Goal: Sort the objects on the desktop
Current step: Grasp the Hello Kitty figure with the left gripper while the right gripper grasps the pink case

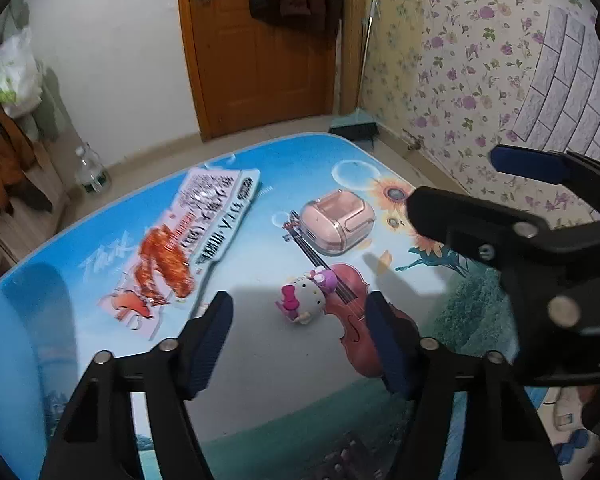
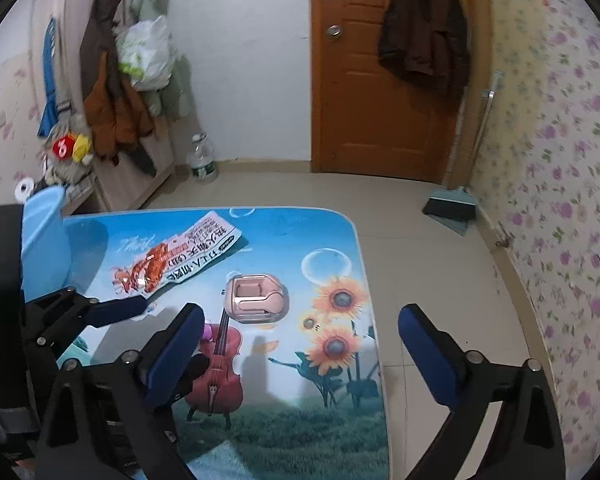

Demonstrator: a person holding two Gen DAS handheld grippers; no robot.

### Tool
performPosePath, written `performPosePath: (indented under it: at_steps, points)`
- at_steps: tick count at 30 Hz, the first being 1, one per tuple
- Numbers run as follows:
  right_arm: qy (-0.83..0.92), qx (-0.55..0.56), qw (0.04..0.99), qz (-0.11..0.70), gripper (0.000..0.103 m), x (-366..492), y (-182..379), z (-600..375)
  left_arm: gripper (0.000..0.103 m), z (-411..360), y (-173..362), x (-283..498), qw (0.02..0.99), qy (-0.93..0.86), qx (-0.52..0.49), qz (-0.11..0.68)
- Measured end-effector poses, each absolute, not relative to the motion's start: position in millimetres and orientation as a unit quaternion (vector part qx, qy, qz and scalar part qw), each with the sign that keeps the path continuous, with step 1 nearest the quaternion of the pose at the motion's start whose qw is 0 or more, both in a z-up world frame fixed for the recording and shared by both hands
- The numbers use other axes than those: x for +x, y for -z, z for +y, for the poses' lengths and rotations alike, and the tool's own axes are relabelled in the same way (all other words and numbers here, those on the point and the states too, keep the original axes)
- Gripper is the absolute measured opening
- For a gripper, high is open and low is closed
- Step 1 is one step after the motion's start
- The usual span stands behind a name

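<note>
A blue tub (image 2: 44,240) is standing at the far left edge of the worktop (image 2: 292,420), a small table covered in a printed scene of sky, sunflowers and a cello. Just right of the tub, a snack packet (image 1: 180,248) is lying flat, its red-and-white print facing up.

The left tongs (image 1: 300,340) are hanging above the middle of the worktop with their jaws partly apart and nothing between the pads. Seen from the left wrist, a cat figure (image 1: 306,298) with a pink bow is sitting on the worktop in the gap ahead of the fingertips, touching neither. From the right wrist only a pink scrap of the cat figure (image 2: 207,330) is showing behind a finger.

Beyond the cat figure and slightly to the right, a pink case (image 1: 338,222) with a clear shell is resting on the worktop, well apart from the packet.

The right tongs (image 2: 300,332) are hovering to the right, jaws spread wide and empty, one finger over the printed cello and the other out past the worktop's right edge, above the tiled floor (image 2: 428,280).
</note>
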State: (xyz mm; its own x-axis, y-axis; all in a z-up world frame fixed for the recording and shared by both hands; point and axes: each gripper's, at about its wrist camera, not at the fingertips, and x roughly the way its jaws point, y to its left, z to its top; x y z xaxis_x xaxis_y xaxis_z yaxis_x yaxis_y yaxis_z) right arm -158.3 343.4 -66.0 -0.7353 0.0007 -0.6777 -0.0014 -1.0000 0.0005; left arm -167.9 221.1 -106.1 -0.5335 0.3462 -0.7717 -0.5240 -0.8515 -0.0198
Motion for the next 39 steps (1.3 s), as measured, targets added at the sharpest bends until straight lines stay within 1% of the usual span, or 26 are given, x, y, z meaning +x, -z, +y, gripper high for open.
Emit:
performPosePath:
  at_steps: [3, 5, 6, 13, 15, 17, 21, 30, 36, 39]
  points:
    - [-0.930, -0.368, -0.002, -0.002, 0.097, -168, 70, 344, 0.059, 221, 109, -174, 0.242, -0.869, -0.419, 0.106]
    - [-0.929, -0.370, -0.005, 0.001, 0.097, -174, 72, 344, 0.053, 221, 112, -178, 0.239, -0.865, -0.428, 0.105]
    - [-0.929, -0.370, -0.005, 0.002, 0.097, -175, 73, 345, 0.051, 221, 114, -179, 0.238, -0.863, -0.432, 0.104]
    - [-0.925, -0.380, -0.001, 0.011, 0.097, -188, 86, 346, 0.048, 223, 115, -181, 0.236, -0.863, -0.433, 0.111]
    - [-0.924, -0.383, 0.000, 0.014, 0.097, -189, 88, 347, 0.042, 224, 114, -179, 0.242, -0.862, -0.431, 0.113]
    - [-0.923, -0.385, 0.001, 0.017, 0.097, -190, 89, 348, 0.033, 228, 113, -177, 0.249, -0.861, -0.428, 0.119]
    - [-0.923, -0.385, 0.001, 0.016, 0.097, -192, 89, 347, 0.025, 230, 113, -177, 0.256, -0.859, -0.426, 0.123]
    - [-0.922, -0.388, 0.002, 0.016, 0.097, -195, 91, 348, 0.024, 225, 112, -182, 0.259, -0.860, -0.426, 0.106]
    - [-0.920, -0.391, -0.001, 0.015, 0.097, -198, 94, 346, 0.024, 222, 107, -177, 0.248, -0.871, -0.406, 0.121]
    - [-0.919, -0.394, -0.006, 0.018, 0.097, -200, 96, 342, 0.024, 212, 106, -175, 0.235, -0.876, -0.404, 0.116]
